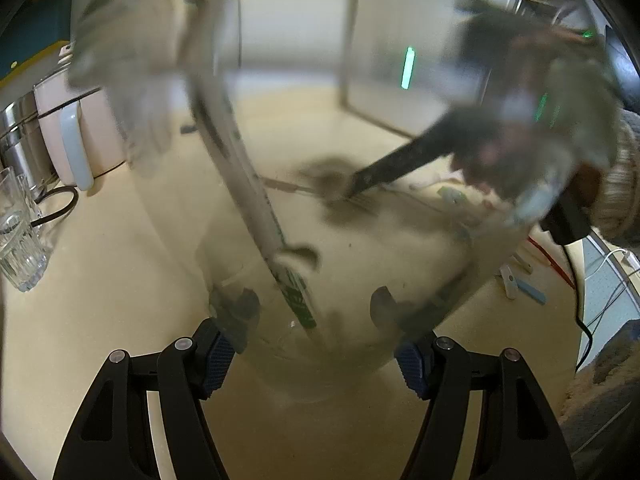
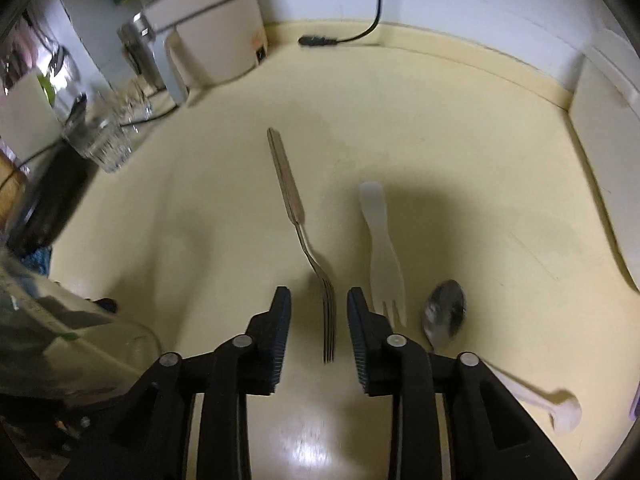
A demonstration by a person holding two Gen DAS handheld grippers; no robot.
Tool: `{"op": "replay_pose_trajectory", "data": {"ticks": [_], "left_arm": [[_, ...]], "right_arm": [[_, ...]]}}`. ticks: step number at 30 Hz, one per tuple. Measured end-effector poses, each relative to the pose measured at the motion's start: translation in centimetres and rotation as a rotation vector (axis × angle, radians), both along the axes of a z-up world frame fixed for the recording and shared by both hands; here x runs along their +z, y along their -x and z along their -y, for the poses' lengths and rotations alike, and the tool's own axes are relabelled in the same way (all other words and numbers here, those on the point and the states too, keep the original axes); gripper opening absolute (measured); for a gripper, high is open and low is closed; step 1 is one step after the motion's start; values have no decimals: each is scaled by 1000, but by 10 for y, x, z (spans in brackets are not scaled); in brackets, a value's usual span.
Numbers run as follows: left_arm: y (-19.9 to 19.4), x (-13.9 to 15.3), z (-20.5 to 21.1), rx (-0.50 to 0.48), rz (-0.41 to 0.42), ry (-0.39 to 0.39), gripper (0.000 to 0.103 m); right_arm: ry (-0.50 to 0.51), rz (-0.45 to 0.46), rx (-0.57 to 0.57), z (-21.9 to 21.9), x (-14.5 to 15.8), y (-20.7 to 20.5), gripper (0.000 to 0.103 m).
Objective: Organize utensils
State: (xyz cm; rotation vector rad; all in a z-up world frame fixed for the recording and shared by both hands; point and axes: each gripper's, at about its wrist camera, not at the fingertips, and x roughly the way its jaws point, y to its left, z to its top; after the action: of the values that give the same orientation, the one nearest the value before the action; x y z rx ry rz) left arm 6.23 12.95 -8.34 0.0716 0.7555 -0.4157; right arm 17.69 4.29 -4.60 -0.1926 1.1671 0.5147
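Left gripper [image 1: 316, 356]: clamped on a clear glass jar [image 1: 360, 208], pads pressed to its sides near the base.
Jar contents: a long utensil [image 1: 256, 196] leans inside; what kind it is, I cannot tell through the glass.
Right gripper [image 2: 319, 338]: jaws partly apart, nothing pinched, pointing steeply down at the counter [image 2: 460, 152].
Metal fork [image 2: 304, 244]: flat on the counter, tines lying between the right gripper's fingers, untouched, handle running away from them.
White plastic fork [image 2: 382, 256]: just right of the metal fork.
Spoon [image 2: 444, 314]: right of the plastic fork, bowl up.
Drinking glass [image 2: 100, 140]: well left of the metal fork, near a cream appliance [image 2: 216, 36].
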Motion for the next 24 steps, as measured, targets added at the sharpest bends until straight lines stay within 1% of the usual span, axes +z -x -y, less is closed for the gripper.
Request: {"op": "replay_pose_trajectory", "data": {"ticks": [4,5,6,8,10,11,14,16,18,19,20,21,23,24], "left_arm": [[0,0,-2,1,-1,2,72],[1,0,-2,1,-3,4,72],[1,0,-3,2,-5,7,72],[2,0,-4,4,-7,10,72],[3,-1,-8,3,-7,11,72],[3,-1,-9,4,-7,11,72],[3,-1,-9,6,-7,11,72],[3,-2,-10,8,-8,11,72],[4,-3,-10,8,-10,12,72],[4,-3,-10,9,-10,12,72],[3,-3,-11,9,-11,12,72],[3,-3,-11,8,-10,12,72],[3,-3,-11,8,-10,13,72],[3,-3,-10,8,-10,12,72]], "right_arm": [[58,1,23,-11,-16,-10,32],[63,21,30,-13,-17,-11,32],[69,17,33,-15,-17,-13,29],[86,20,30,-15,-16,-17,11],[79,-1,30,-14,-16,-18,8],[52,-27,31,-11,-15,-18,6],[-64,-117,0,-1,-17,-17,5],[-200,-209,-54,12,-20,-17,5],[-342,-283,-98,25,-21,-14,5],[-431,-323,-122,33,-21,-12,5],[-488,-343,-138,39,-20,-8,5],[-567,-371,-160,46,-18,-4,5],[-656,-395,-185,56,-14,1,6],[-720,-409,-195,62,-10,5,6]]}}
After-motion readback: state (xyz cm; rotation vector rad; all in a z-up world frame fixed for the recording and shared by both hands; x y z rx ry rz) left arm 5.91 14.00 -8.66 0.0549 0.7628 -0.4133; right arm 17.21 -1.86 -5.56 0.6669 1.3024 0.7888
